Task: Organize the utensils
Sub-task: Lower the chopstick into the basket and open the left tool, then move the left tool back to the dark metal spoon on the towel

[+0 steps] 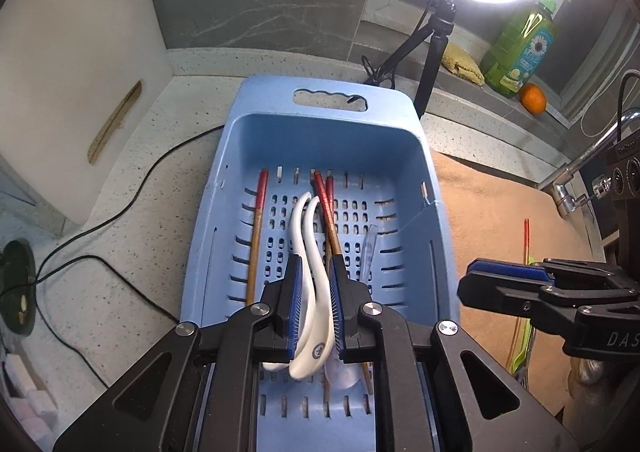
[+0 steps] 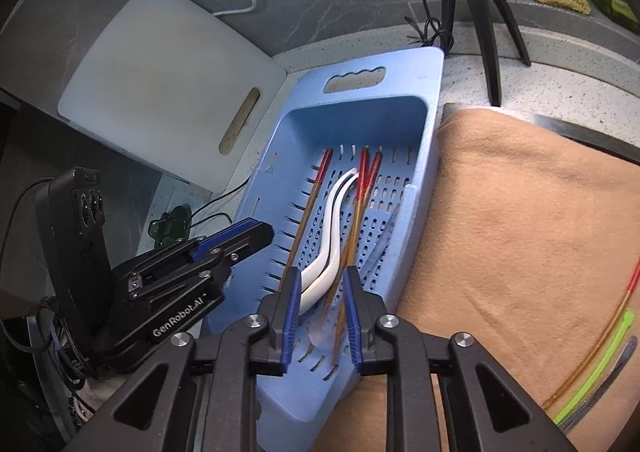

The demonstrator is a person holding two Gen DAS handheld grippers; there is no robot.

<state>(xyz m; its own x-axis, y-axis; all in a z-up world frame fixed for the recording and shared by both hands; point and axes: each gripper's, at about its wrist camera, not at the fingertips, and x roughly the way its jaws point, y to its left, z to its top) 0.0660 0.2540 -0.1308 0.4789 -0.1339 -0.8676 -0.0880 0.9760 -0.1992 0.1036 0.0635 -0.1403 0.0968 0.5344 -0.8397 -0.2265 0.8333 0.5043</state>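
A blue slotted basket (image 1: 400,124) (image 2: 436,92) holds two white ceramic spoons (image 1: 308,236) (image 2: 332,204), several red-tipped chopsticks (image 1: 258,208) (image 2: 362,188) and a clear plastic spoon (image 1: 370,248). My left gripper (image 1: 314,308) hangs over the basket's near end, jaws open, with the white spoons between the pads; I cannot tell if they touch. My right gripper (image 2: 322,316) is open and empty over the basket's near right corner. It also shows in the left wrist view (image 1: 504,276), and the left gripper shows in the right wrist view (image 2: 240,236).
An orange cloth (image 2: 520,232) right of the basket carries a chopstick (image 2: 624,292), a green utensil (image 2: 600,368) and a grey one (image 2: 616,376). A white cutting board (image 1: 76,72) leans at left. A ring light tripod (image 1: 436,40), soap bottle (image 1: 520,48), orange (image 1: 533,98), faucet (image 1: 580,168) and cables (image 1: 100,220) surround the basket.
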